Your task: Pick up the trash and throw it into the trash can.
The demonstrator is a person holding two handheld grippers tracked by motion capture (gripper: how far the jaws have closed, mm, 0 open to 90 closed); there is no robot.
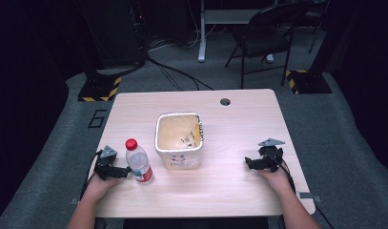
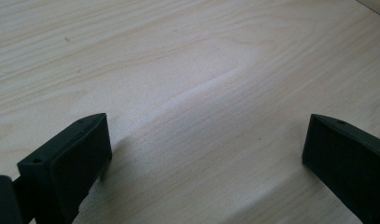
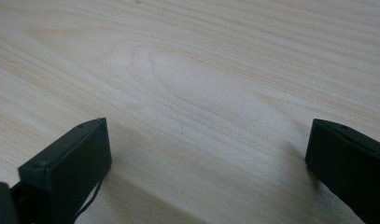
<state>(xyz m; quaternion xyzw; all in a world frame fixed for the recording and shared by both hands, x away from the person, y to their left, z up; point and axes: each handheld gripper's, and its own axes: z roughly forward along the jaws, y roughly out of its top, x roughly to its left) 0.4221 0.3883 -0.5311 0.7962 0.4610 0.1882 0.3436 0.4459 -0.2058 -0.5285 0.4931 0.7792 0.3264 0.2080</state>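
Observation:
A clear plastic bottle [image 1: 138,162] with a red cap and a red label stands upright at the front left of the light wooden table [image 1: 239,119]. Beside it, mid-table, stands a square cream tub [image 1: 179,139] with a few dark specks inside. My left gripper [image 1: 113,171] rests on the table just left of the bottle. Its jaws are open, with bare wood between them [image 2: 206,140]. My right gripper [image 1: 254,163] sits near the front right edge, well apart from the tub. It is open over bare wood too [image 3: 208,140].
A round cable hole [image 1: 225,101] lies near the table's far edge. Behind the table stand a black folding chair [image 1: 263,36] and a white desk leg [image 1: 201,33]. Cables run across the grey floor. Yellow-and-black striped bases [image 1: 100,88] flank the table.

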